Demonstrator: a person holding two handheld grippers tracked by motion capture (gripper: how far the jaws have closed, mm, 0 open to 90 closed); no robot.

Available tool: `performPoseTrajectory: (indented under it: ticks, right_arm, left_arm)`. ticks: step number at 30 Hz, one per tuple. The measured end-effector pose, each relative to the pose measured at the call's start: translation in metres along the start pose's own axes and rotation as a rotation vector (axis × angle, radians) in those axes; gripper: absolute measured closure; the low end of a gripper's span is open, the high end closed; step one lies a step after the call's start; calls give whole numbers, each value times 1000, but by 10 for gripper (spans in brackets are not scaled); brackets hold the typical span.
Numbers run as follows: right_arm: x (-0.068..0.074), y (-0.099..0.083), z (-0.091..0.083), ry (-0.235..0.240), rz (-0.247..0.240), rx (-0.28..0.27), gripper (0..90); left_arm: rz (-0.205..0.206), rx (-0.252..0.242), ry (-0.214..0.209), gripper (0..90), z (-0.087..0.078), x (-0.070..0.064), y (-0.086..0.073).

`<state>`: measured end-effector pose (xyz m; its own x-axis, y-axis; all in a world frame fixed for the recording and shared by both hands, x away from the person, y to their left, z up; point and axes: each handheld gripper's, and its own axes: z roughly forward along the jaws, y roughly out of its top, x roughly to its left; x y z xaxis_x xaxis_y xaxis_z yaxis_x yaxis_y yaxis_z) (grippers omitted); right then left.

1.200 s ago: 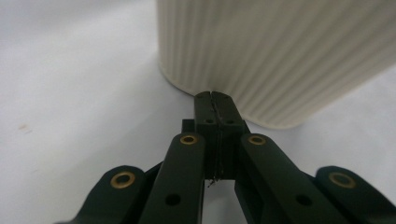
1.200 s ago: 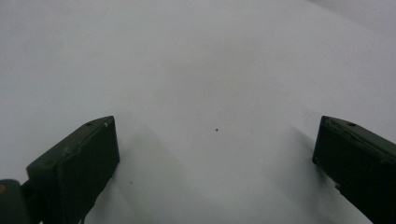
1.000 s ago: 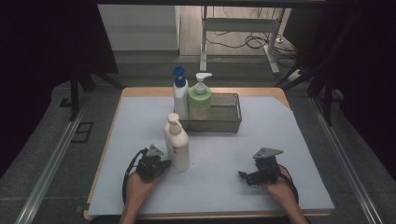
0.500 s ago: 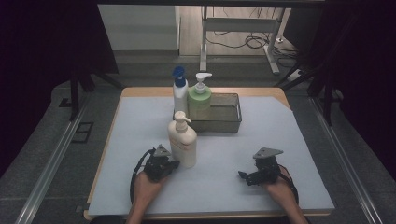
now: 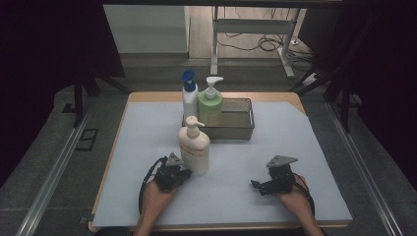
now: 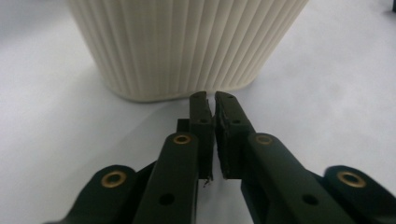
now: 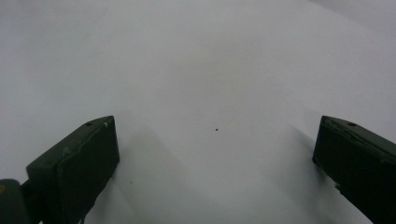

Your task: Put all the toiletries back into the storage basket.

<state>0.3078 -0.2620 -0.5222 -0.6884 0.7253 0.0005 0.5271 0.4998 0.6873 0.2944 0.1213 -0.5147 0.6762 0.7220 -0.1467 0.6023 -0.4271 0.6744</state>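
Contact with the cream pump bottle (image 5: pixel 194 147) is over: half a second ago the left gripper (image 5: pixel 183 173) was up against its side, and now the bottle stands upright by itself on the white mat (image 5: pixel 305 147), in front of the wire basket (image 5: pixel 241 123), with the gripper drawn back to just beside its base. In the left gripper view the two black jaws are pressed together with only a sliver of light between them and nothing held, pointing at the foot of the ribbed bottle (image 6: pixel 187 46). Over the last second the bottle has also moved a little to the right, so it looks as though the job of setting it down is done and the hand is clearing away. The right gripper (image 5: pixel 259 186) has stayed where it was on the near right part of the mat, well apart from the bottle, its jaws spread wide over bare mat (image 7: pixel 210 84). A blue-capped bottle (image 5: pixel 189 98) stands at the basket's left end and a green pump bottle (image 5: pixel 210 105) stands in it, which suggests one of those, or the cream one again, is the next thing to be handled.
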Motion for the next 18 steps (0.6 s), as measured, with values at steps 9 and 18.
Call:
performPoseTrajectory:
  ticks: [9,18]
  right_arm:
    - [0,0,0,0,1,2,0]
    - [0,0,0,-1,1,-1,0]
  left_arm:
    - [0,-4,46,596,-19,1,-13]
    - [18,-18,99,250,-40,-2,-28]
